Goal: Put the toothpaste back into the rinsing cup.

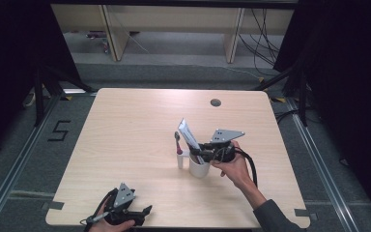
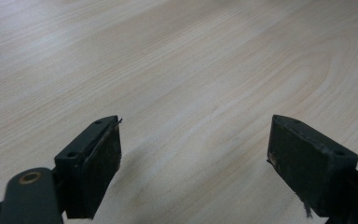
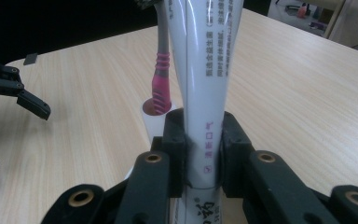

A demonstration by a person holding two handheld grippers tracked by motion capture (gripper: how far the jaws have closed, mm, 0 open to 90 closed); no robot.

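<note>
My right gripper is shut on a white toothpaste tube that stands nearly upright, leaning left, its lower end at the mouth of a white cup. In the right gripper view the jaws clamp the tube from both sides. Just left of the cup, a toothbrush with a pink grip stands in a small white holder. My left gripper rests at the table's front edge, open, with bare wood between its fingers.
The light wooden table has a round cable hole near its far edge. Black curtains flank both sides, and cables and desk legs lie on the floor behind. The left gripper appears at the left of the right gripper view.
</note>
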